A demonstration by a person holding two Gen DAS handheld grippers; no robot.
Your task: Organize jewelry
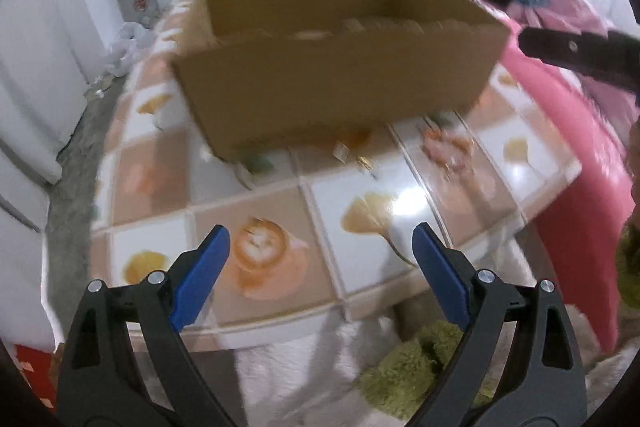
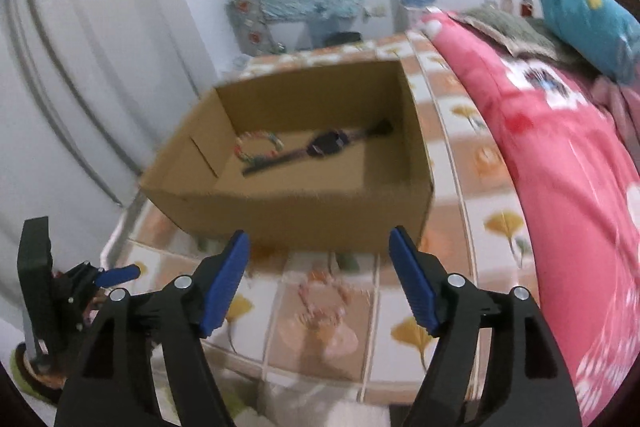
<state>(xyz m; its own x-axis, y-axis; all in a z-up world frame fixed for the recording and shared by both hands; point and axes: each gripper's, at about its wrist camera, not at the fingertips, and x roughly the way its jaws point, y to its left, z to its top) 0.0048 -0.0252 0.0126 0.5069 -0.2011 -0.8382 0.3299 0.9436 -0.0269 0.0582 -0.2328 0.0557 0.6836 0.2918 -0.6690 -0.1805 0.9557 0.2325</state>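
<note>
Tiled-pattern tabletop (image 2: 472,215) beside pink bedding (image 2: 568,163), bearing cardboard box (image 2: 280,207) mid-frame. Inside it, wristwatch (image 2: 326,143) and beaded bracelet (image 2: 256,145); another bracelet (image 2: 324,301) lower centre. Left gripper (image 1: 320,247) and right gripper (image 2: 320,247) spread apart, empty.

Bedroom: pink quilt (image 2: 560,163), pillow (image 2: 584,15)

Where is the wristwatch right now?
In the right wrist view the wristwatch lies flat on the floor of the open cardboard box, right of a pale beaded bracelet. The left wrist view does not show it.
</note>
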